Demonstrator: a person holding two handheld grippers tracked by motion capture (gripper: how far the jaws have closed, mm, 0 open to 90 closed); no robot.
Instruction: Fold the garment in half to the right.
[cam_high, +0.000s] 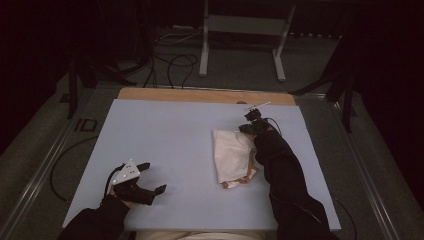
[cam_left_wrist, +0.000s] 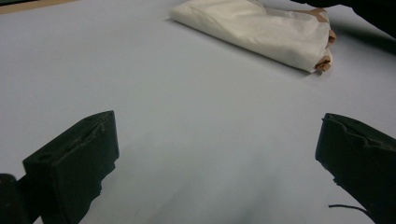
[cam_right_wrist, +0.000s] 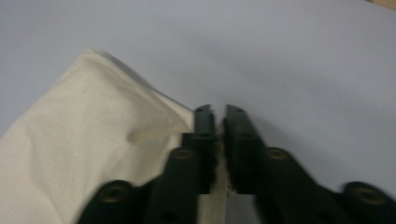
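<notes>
The right gripper (cam_right_wrist: 217, 116) is pinching the far corner of the folded cream cloth (cam_high: 232, 155) lying right of centre on the pale blue table mat (cam_high: 165, 145); a low, steady pull should keep layers aligned. The left gripper (cam_high: 150, 177) is resting wide open, near the front-left edge.

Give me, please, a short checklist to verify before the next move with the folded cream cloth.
1. Right gripper shut on an edge of the folded cream cloth: ok; fabric shows between the jaws.
2. How much fabric is caught: cannot tell.
3. Left gripper open, apart from the cloth: ok.
4. Cloth lies wholly on the pale blue table mat: ok.
5. Bare mat around the cloth: ok.
6. Brown trim at the near corner lies flat: cannot tell.
</notes>
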